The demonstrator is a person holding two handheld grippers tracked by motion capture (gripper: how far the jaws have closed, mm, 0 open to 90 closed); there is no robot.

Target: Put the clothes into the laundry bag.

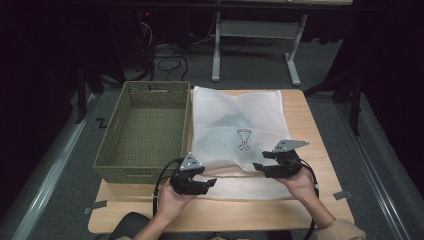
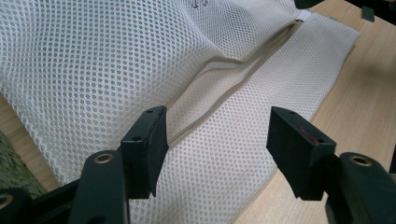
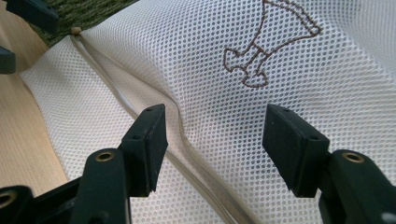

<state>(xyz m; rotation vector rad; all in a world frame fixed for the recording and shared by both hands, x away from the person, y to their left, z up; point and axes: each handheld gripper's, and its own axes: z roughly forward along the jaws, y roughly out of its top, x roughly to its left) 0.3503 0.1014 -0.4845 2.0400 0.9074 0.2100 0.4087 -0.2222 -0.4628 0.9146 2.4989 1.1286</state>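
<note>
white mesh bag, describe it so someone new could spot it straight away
On the light wooden table, right of the olive-green woven basket, lies the flat white mesh laundry bag. A small brown stitched emblem and a beige zip along its near edge set it apart.

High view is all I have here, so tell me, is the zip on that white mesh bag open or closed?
Observer: Partly open: in the left gripper view the zip gapes along the mesh laundry bag.
Operator: Does either gripper hold it?
Observer: No. The left gripper has open jaws either side of the zip, gripping nothing.
Operator: And the right?
Observer: The right gripper is open too, with the bag's brown embroidered figure beyond it.
</note>
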